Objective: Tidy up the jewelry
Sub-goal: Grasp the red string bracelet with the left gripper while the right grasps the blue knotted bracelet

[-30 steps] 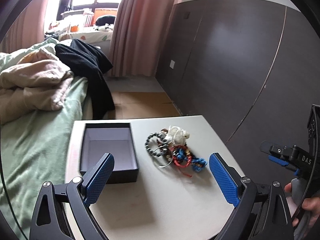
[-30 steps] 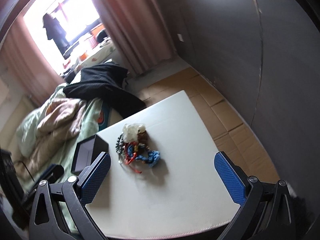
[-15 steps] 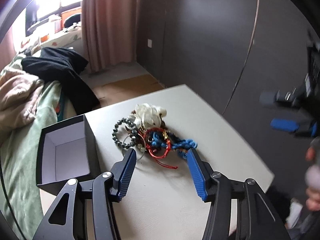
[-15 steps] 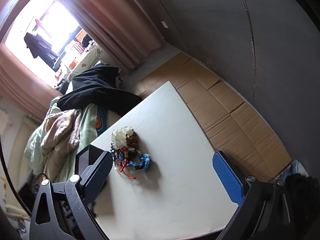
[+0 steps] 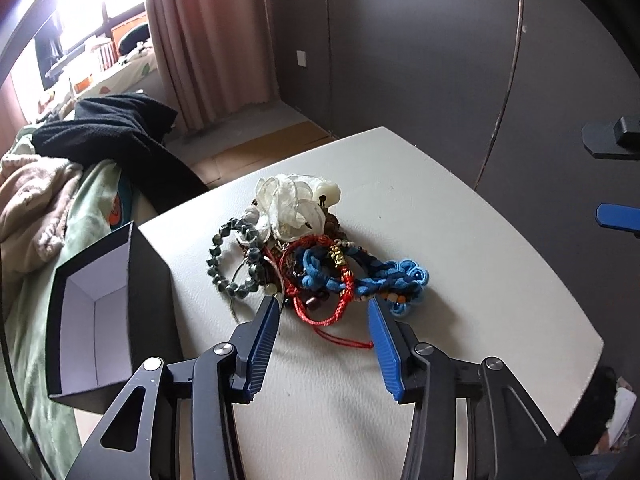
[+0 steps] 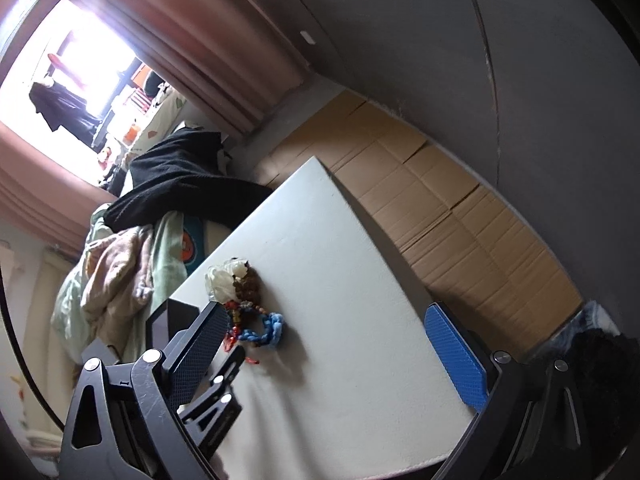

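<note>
Left wrist view: left tool (image 5: 323, 308) angled down over white desk (image 5: 480, 240), jaws closing, pads not yet pressing anything. Red cord bracelet (image 5: 320, 312) lying between the fingertips at near edge of jewelry pile (image 5: 304, 256) (green bead bracelet, blue braided cord, white fabric flower tangled together). Open black box (image 5: 104, 312) at left on desk, just beside pile, interior white. Bed with green blanket (image 5: 36, 280) behind box.

Right wrist view: right tool (image 6: 332, 332) spread wide, nothing between pads. Jewelry pile (image 6: 248, 312) near left finger, partly hidden. Left tool (image 6: 228, 368) reaching in at pile. Black box (image 6: 176, 316) beyond (mostly hidden).
</note>
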Tool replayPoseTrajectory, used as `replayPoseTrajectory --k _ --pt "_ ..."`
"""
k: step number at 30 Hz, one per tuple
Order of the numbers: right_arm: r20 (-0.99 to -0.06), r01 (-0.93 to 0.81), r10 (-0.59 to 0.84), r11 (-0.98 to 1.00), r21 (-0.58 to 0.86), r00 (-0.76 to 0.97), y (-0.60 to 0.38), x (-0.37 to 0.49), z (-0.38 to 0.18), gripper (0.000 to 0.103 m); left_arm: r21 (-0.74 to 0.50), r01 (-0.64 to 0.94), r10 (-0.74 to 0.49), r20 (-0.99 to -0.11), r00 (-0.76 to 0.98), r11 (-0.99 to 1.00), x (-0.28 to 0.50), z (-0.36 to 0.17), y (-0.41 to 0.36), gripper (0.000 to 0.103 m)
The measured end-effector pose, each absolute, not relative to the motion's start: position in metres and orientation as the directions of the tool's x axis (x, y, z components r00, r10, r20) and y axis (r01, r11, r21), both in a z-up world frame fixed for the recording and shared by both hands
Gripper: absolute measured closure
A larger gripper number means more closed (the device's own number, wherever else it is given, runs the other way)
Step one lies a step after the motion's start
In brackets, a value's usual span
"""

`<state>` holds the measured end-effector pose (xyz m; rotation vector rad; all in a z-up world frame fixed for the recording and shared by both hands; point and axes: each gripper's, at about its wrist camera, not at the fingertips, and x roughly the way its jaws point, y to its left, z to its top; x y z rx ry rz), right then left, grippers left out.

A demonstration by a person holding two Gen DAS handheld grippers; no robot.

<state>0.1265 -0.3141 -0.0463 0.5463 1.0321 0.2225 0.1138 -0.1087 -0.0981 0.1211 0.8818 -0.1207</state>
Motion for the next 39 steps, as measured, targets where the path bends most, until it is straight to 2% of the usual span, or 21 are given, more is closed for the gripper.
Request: replayPoseTrajectory --k 2,4,6,8,17,18,20,25,30,32,36,39 --pt "-0.751 0.073 0.432 0.843 0.534 0.5 -0.312 0.128 -0.047 0.002 0.066 0.161 -0.051 -0.775 0.63 0.985 0.117 -0.101 -0.111 0.058" --pt "-0.751 0.067 0.436 0.843 0.533 0.496 -0.309 0.128 -0.047 0.002 0.078 0.17 -0.047 -0.777 0.628 0.982 0.12 -0.104 -0.113 0.069" --pt "-0.751 0.062 0.443 0.841 0.537 0.489 -0.306 0.13 -0.049 0.002 0.084 0.175 -0.043 -0.785 0.618 0.981 0.122 -0.108 -0.113 0.088" --pt "-0.754 0.061 0.451 0.839 0.541 0.478 -0.303 0.132 -0.052 0.002 0.067 0.175 -0.056 -0.788 0.613 0.982 0.121 -0.108 -0.11 0.094" --pt "-0.75 0.05 0.5 0.818 0.574 0.432 -0.288 0.137 -0.065 0.003 -0.068 0.158 -0.154 -0.752 0.641 0.985 0.11 -0.085 -0.09 0.095" --pt "-0.751 0.047 0.504 0.817 0.575 0.427 -0.285 0.137 -0.066 0.005 -0.082 0.154 -0.163 -0.749 0.643 0.985 0.109 -0.082 -0.088 0.096" --pt "-0.751 0.042 0.513 0.814 0.579 0.415 -0.281 0.138 -0.069 0.016 -0.109 0.146 -0.178 -0.741 0.648 0.983 0.109 -0.078 -0.083 0.096" --pt "-0.76 0.036 0.533 0.81 0.585 0.373 -0.267 0.144 -0.081 0.026 -0.169 0.117 -0.203 -0.712 0.672 0.979 0.105 -0.065 -0.066 0.096" --pt "-0.78 0.019 0.53 0.823 0.567 0.333 -0.247 0.151 -0.093 0.029 -0.213 0.093 -0.217 -0.684 0.696 0.973 0.1 -0.051 -0.048 0.096" --pt "-0.785 0.021 0.531 0.824 0.566 0.319 -0.239 0.155 -0.1 0.037 -0.226 0.086 -0.219 -0.673 0.707 0.97 0.098 -0.046 -0.041 0.096" --pt "-0.805 0.035 0.512 0.838 0.545 0.3 -0.228 0.165 -0.11 0.042 -0.235 0.078 -0.217 -0.657 0.722 0.969 0.095 -0.04 -0.03 0.096" --pt "-0.814 0.038 0.501 0.845 0.533 0.294 -0.221 0.171 -0.116 0.049 -0.239 0.074 -0.216 -0.651 0.728 0.968 0.093 -0.037 -0.022 0.096"
